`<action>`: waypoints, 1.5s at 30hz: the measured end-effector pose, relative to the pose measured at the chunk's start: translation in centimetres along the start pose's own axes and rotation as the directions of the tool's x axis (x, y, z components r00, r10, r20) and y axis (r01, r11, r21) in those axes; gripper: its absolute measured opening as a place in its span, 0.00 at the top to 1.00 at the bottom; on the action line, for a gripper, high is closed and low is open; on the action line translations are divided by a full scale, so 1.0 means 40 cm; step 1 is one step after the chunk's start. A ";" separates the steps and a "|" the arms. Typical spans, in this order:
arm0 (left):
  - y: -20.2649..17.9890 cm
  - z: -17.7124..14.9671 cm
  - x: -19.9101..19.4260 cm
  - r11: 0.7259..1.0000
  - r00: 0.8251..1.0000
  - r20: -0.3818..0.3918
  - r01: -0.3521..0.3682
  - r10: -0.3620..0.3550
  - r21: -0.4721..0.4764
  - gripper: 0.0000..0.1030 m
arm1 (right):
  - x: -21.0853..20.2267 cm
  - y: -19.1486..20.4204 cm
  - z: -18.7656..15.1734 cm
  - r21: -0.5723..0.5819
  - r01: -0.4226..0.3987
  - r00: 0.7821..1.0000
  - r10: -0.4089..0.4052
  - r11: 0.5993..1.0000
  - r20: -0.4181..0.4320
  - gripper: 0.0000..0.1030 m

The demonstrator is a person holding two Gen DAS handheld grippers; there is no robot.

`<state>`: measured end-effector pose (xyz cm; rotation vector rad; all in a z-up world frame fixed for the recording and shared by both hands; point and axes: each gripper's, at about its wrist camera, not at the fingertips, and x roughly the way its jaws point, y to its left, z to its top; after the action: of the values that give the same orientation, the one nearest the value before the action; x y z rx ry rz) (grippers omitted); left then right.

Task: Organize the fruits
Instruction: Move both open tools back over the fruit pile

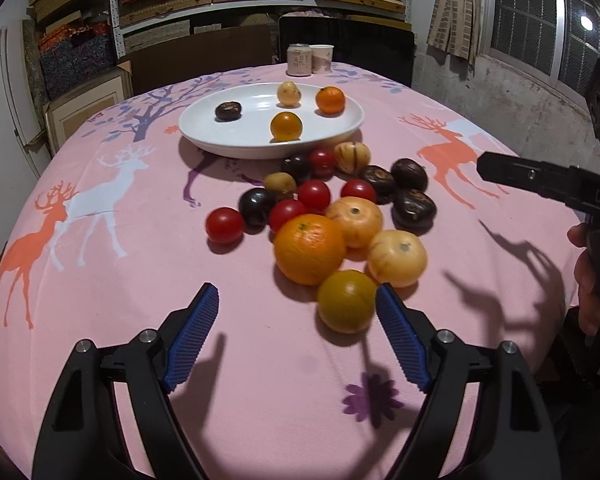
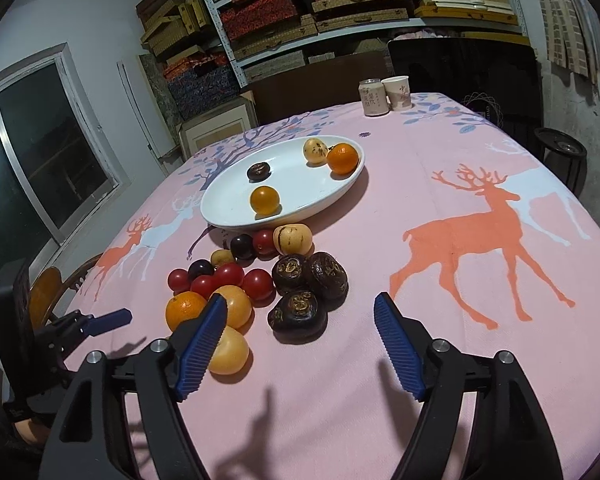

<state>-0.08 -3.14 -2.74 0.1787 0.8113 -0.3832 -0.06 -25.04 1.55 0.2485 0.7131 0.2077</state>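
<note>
Sorting Fruit: Both Grippers Released Above the Pile

Hovering over the near edge of the bench (image 1: 100,300), which is covered by a pink cloth printed with orange and white deer, both hand-held grippers stand released with nothing between their blue ribbed pads.

1. Left gripper (image 1: 296,296): jaws apart, empty. A yellow-green round fruit (image 1: 346,300) lies on the cloth just beside the right-hand pad; contact cannot be determined.
2. Right gripper (image 2: 300,308): jaws apart, empty. Its left-hand pad overlaps a pale yellow round fruit (image 2: 230,350) in the right wrist view; bare cloth lies between the pads.
3. Loose fruit pile: a large orange (image 1: 310,248), small red tomatoes (image 1: 224,224), dark plums (image 1: 256,205) and three dark brown wrinkled fruits (image 2: 298,312) lie clustered on the cloth between the grippers and the plate.
4. White oval ceramic plate (image 1: 240,136): positioned beyond the pile. It holds four separate fruits: a small orange, a yellow-orange round fruit, a pale speckled fruit and a dark brown fruit.
5. Far edge: a drinks can (image 1: 299,60) and a paper cup (image 1: 322,58) stand side by side.
</note>
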 end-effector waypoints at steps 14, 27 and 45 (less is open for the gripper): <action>-0.034 -0.003 0.041 0.998 0.997 -0.036 -0.066 0.066 -0.006 0.19 | -0.041 0.009 -0.015 -0.019 0.006 0.999 -0.005 1.000 0.036 0.13; -0.042 -0.005 0.040 0.997 0.997 -0.018 -0.080 0.080 -0.005 0.19 | -0.040 0.006 -0.021 -0.016 0.009 0.999 -0.008 1.000 0.032 0.13; -0.053 -0.012 0.069 0.996 0.994 -0.055 -0.091 0.090 -0.022 0.25 | -0.046 0.000 -0.021 -0.012 0.014 1.000 -0.013 1.000 0.028 0.13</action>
<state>0.49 -5.66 -5.12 0.2035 0.8576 -0.2839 -1.95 -25.42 2.07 0.2341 0.6853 0.1955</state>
